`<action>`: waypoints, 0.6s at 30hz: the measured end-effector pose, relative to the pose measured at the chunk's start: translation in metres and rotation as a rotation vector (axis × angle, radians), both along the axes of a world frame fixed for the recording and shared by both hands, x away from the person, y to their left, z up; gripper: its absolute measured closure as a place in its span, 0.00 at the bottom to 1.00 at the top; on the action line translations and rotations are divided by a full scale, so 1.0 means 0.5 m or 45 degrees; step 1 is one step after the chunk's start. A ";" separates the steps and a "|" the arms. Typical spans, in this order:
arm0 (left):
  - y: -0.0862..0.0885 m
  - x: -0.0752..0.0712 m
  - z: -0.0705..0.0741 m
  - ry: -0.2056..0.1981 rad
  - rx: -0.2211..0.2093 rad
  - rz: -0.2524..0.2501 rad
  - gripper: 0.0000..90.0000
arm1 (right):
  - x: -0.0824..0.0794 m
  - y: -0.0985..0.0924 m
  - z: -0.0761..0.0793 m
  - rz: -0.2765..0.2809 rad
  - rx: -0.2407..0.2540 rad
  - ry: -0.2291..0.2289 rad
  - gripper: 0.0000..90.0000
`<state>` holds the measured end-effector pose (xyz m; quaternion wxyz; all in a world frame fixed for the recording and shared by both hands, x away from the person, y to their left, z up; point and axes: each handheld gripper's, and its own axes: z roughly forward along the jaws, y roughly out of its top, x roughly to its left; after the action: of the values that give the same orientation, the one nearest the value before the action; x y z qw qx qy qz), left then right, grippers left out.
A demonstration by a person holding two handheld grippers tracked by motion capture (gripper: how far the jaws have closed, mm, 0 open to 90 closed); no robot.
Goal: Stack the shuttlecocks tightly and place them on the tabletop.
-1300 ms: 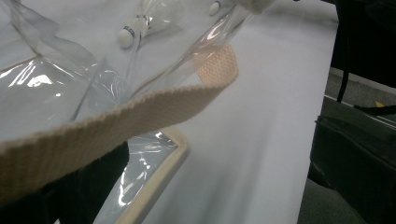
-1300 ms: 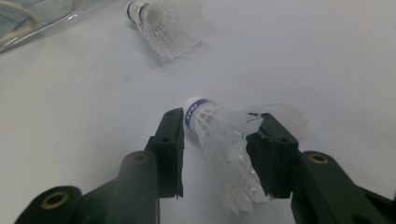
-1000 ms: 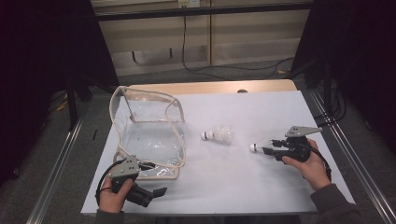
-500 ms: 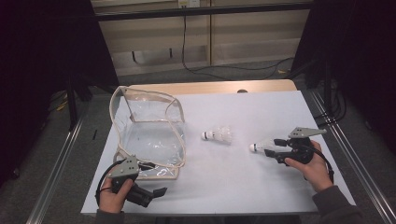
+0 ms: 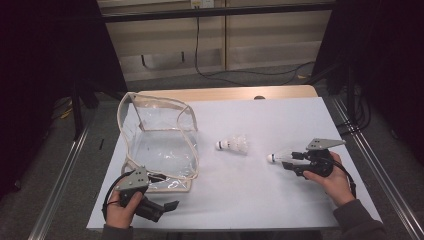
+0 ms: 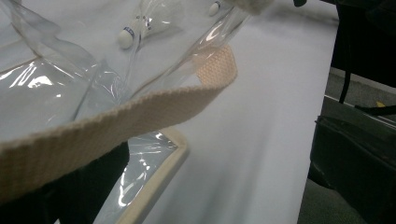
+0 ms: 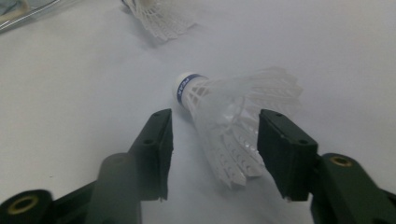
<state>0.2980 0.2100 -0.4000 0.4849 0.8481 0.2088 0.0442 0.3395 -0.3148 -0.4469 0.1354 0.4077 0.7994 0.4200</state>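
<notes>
Bare desk lies between the grippers. The clear bag blocks the left side; a loose shuttlecock lies mid-desk.

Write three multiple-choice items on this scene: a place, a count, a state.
1. Where on the table does the clear bag lie? A) its left part B) its right part C) its middle
2. How many shuttlecocks lie on it? A) one B) four C) two
3. How do the right gripper's jaws stand? A) shut, nothing between B) apart around a shuttlecock C) clamped on the bag
Answers: A, it lies at left; C, two white ones show; B, the jaws, just closing, flank its feathers with a gap.
</notes>
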 end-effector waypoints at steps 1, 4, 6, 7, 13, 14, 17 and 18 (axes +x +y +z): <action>0.000 0.000 0.000 -0.001 0.001 0.000 0.05 | 0.000 0.002 -0.001 0.000 -0.012 -0.004 0.53; 0.000 0.000 0.000 -0.003 0.001 0.000 0.05 | 0.001 0.007 -0.002 0.020 -0.019 -0.009 0.59; 0.000 0.000 0.000 -0.003 -0.001 0.002 0.05 | 0.001 0.010 -0.003 0.030 -0.027 -0.010 0.62; 0.000 0.000 0.001 -0.002 -0.001 0.002 0.05 | 0.001 0.012 -0.004 0.035 -0.028 -0.010 0.63; 0.000 -0.001 0.001 0.000 -0.004 0.003 0.05 | 0.004 0.016 -0.008 0.038 -0.051 -0.019 0.70; 0.000 0.000 0.001 0.002 -0.002 0.001 0.05 | 0.005 0.017 -0.009 0.040 -0.055 -0.018 0.71; 0.000 0.000 0.001 0.002 -0.003 0.001 0.05 | 0.007 0.020 -0.011 0.058 -0.060 -0.008 0.75; 0.000 0.000 0.001 0.002 -0.003 0.001 0.05 | 0.007 0.021 -0.012 0.063 -0.063 -0.005 0.75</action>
<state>0.2978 0.2101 -0.3995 0.4859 0.8475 0.2094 0.0436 0.3430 -0.3041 -0.4531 0.1365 0.3834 0.8192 0.4040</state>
